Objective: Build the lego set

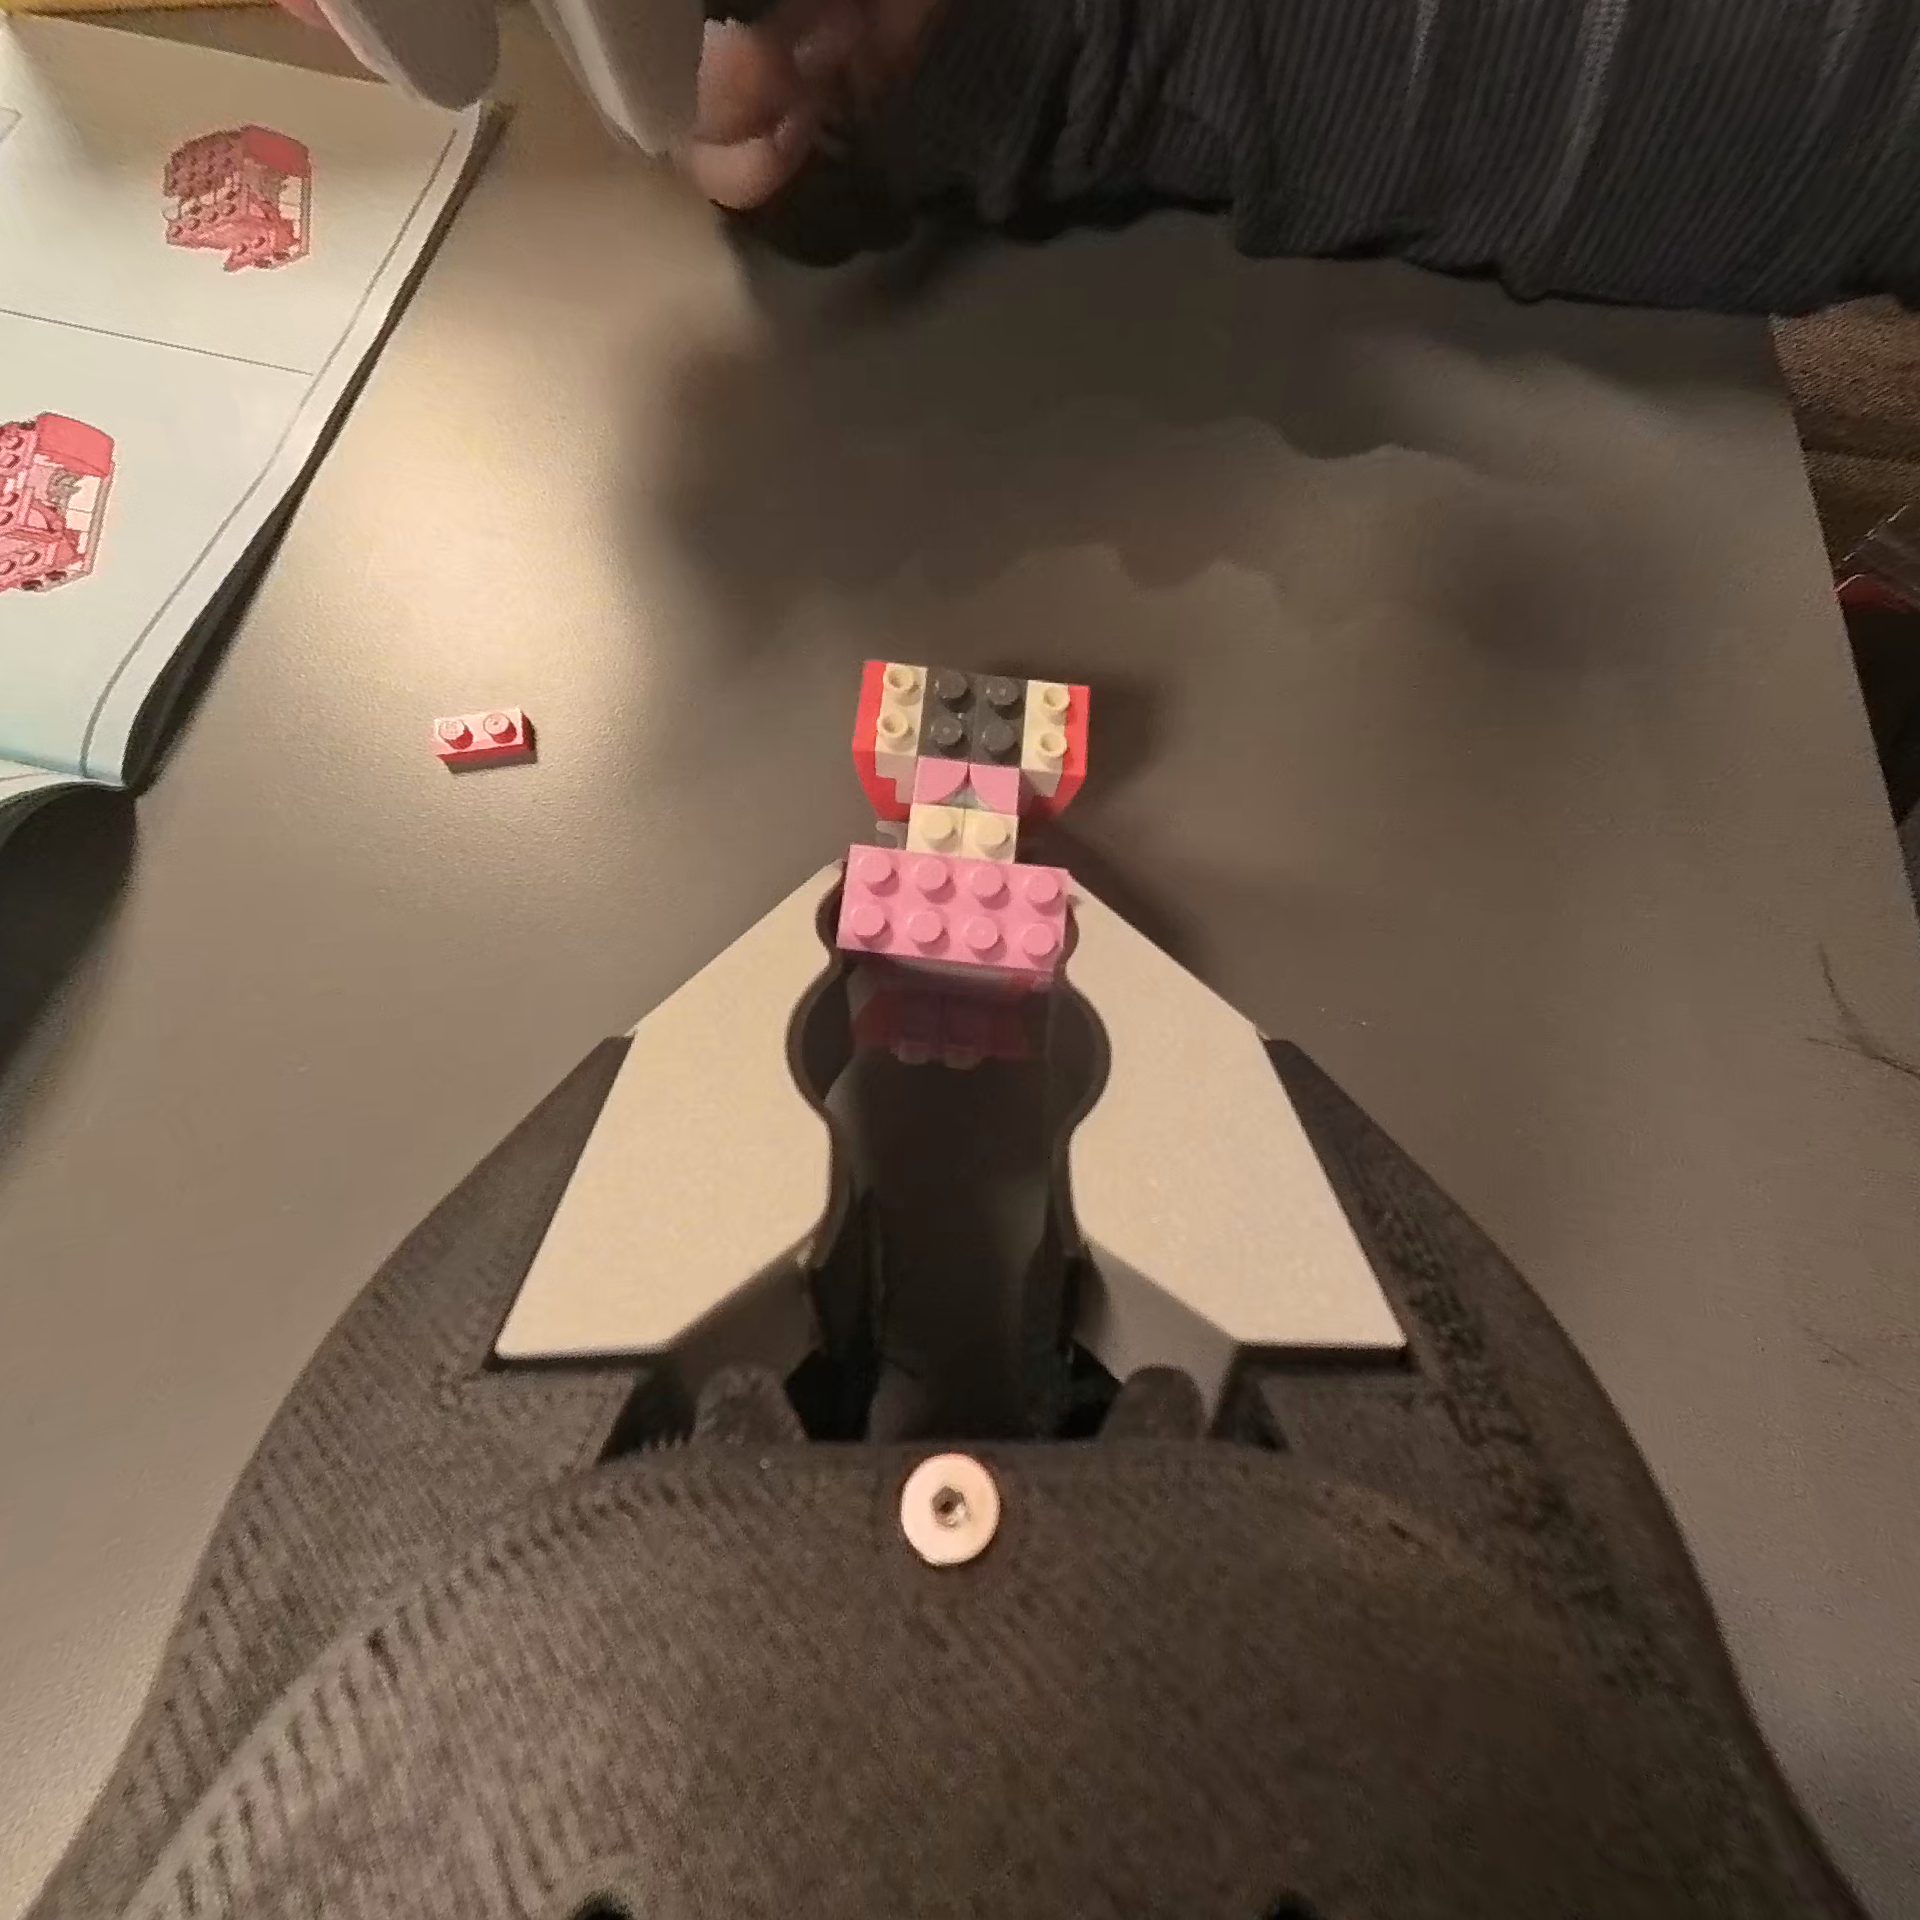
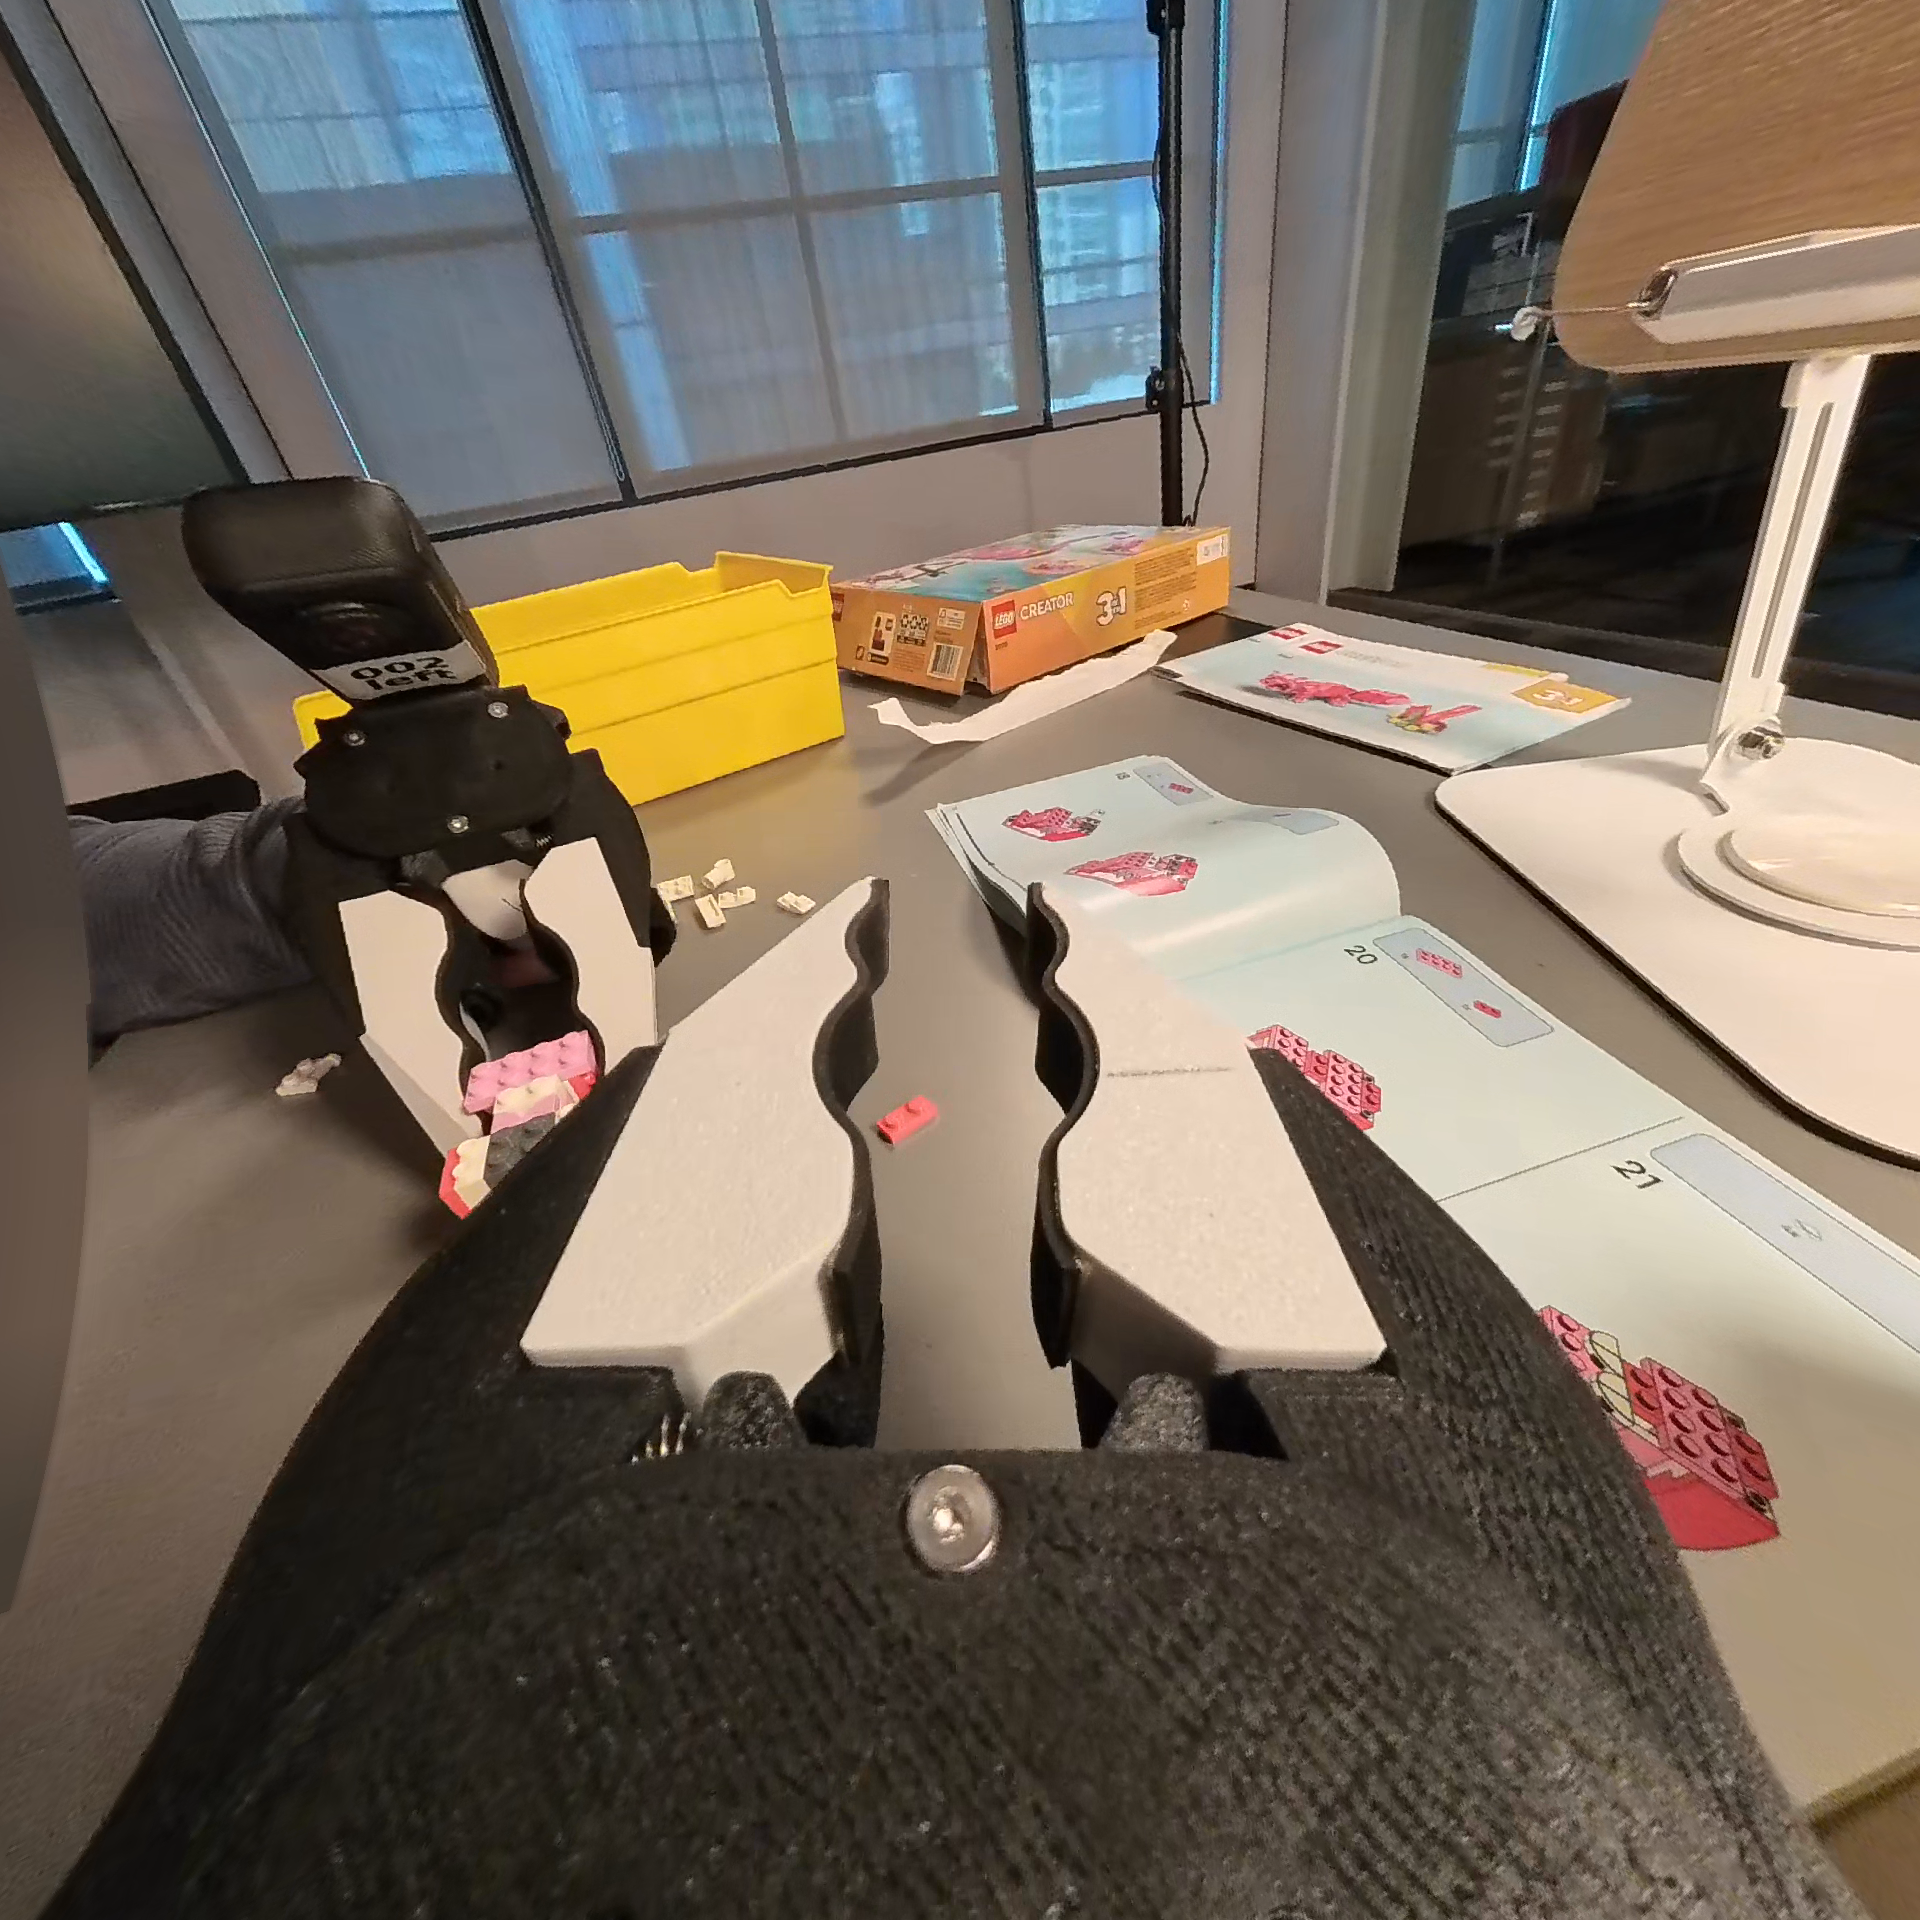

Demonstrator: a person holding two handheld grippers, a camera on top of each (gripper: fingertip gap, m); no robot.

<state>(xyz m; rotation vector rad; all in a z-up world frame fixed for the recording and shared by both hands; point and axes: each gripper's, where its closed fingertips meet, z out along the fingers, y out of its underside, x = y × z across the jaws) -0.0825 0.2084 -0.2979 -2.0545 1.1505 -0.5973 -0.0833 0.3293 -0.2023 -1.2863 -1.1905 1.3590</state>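
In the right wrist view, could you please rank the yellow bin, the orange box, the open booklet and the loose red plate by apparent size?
1. Open booklet, though it lies nearest the camera, which inflates it.
2. Yellow bin.
3. Orange box; close to the bin, and farther off, so unsure.
4. Red plate, plainly smallest.

left wrist: steep, close over table | right wrist: low, windowward | shared: red plate
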